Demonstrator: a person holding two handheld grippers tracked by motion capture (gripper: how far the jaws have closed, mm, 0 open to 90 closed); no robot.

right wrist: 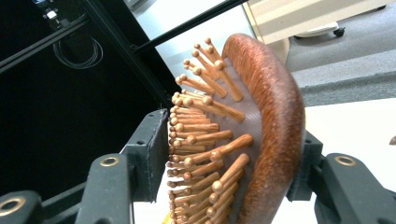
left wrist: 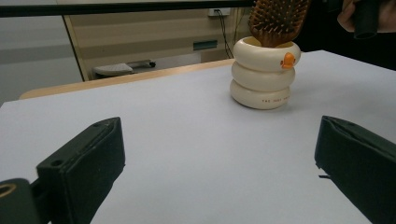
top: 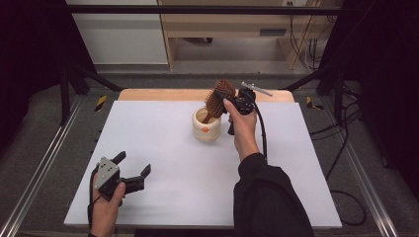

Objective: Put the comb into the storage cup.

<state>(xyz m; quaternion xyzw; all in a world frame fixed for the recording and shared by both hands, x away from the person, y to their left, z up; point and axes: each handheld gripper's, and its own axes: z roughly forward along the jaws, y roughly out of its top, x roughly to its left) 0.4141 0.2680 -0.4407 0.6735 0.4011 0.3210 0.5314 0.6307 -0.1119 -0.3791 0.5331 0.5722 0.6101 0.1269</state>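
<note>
A wooden hairbrush (top: 221, 93) leans in a cream ringed cup (top: 206, 130) at the table's far middle, handle down inside and head above the rim. My right gripper (top: 225, 100) is shut on the head. In the right gripper view one pad meets the bristle tips and the other backs the brush (right wrist: 268, 107), with the right gripper (right wrist: 231, 156) straddling it. My left gripper (top: 133, 163) rests open at the front left, well away from the cup. Its view shows the cup (left wrist: 261, 79), the brush (left wrist: 278, 18) and nothing between the left gripper's (left wrist: 219, 158) jaws.
The white table (top: 163, 148) has a wooden strip along its far edge (top: 163, 94). Metal rails run along both sides, and cables lie on the floor at the right. The right forearm in a black sleeve (top: 269, 197) reaches over the table's front right.
</note>
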